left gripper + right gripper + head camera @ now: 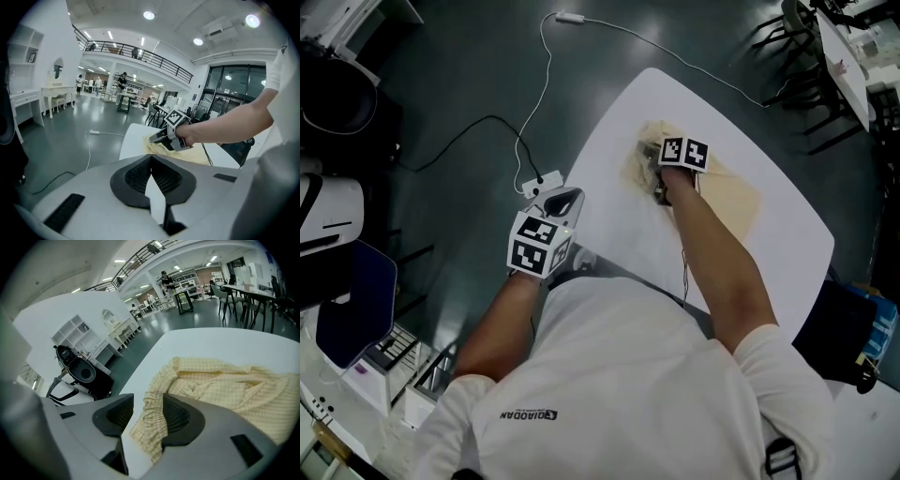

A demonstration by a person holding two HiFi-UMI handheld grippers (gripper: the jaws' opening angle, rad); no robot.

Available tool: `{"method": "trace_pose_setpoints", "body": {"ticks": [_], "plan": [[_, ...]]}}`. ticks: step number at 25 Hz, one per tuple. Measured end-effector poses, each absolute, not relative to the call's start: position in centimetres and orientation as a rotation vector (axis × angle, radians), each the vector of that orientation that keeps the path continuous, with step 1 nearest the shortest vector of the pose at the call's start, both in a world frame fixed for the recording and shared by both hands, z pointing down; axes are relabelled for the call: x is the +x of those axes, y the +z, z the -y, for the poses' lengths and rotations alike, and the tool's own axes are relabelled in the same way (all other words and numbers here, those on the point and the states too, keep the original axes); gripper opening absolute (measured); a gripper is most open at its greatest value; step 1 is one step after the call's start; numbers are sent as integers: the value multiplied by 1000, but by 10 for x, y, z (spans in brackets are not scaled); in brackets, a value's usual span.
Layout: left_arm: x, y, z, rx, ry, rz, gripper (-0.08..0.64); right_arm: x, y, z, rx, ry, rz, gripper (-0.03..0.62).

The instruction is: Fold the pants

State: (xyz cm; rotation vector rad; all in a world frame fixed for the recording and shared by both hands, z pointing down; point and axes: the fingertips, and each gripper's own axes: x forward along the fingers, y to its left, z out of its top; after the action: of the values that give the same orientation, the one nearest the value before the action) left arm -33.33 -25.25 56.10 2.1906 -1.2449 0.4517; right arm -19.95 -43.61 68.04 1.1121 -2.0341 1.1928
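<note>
Left gripper [565,200]: jaws pressed together with nothing between them, as its own view shows [151,159]. It sits at centre left of the head view, by the left edge of the table and well apart from the cloth.
Table [619,131]: white with rounded corners, running from centre to right of the head view. Its left part is bare.
Waistband [157,413]: the gathered elastic edge of the pants, at the upper left end of the garment and near the table's left edge.
Right gripper [654,159]: jaws wide apart and tilted down onto the cloth [143,416]. The waistband lies in the gap. It sits just beside the right-hand pad with bare table showing on the other side, so nothing is clamped.
Pants [731,202]: pale yellow check, lying rumpled on the table at centre right of the head view.
Long axis: from the waistband at upper left, under the right jaws, down to the lower right of the head view, where the legs lie.
Nearer hand: the right one, already at the waistband. The left one would have to cross the bare table to reach the cloth.
Likely step: a fold is probably just set down or a new hold is being sought. The coming grip depends on the waistband staying centred in the gap.
</note>
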Motion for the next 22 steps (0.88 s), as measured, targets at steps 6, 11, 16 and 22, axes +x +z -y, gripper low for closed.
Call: {"method": "trace_pose_setpoints", "body": {"ticks": [6, 11, 16, 22], "plan": [[-316, 554, 247, 2230, 456, 1202, 28, -196, 639, 418, 1095, 1113, 2177, 168], [-297, 540, 251, 2287, 449, 1171, 28, -166, 604, 399, 1152, 1020, 2285, 84], [-289, 535, 255, 2322, 480, 1139, 28, -122, 581, 381, 1306, 999, 2309, 24], [-269, 533, 255, 2360, 504, 1098, 28, -77, 565, 342, 1388, 965, 2337, 20]]}}
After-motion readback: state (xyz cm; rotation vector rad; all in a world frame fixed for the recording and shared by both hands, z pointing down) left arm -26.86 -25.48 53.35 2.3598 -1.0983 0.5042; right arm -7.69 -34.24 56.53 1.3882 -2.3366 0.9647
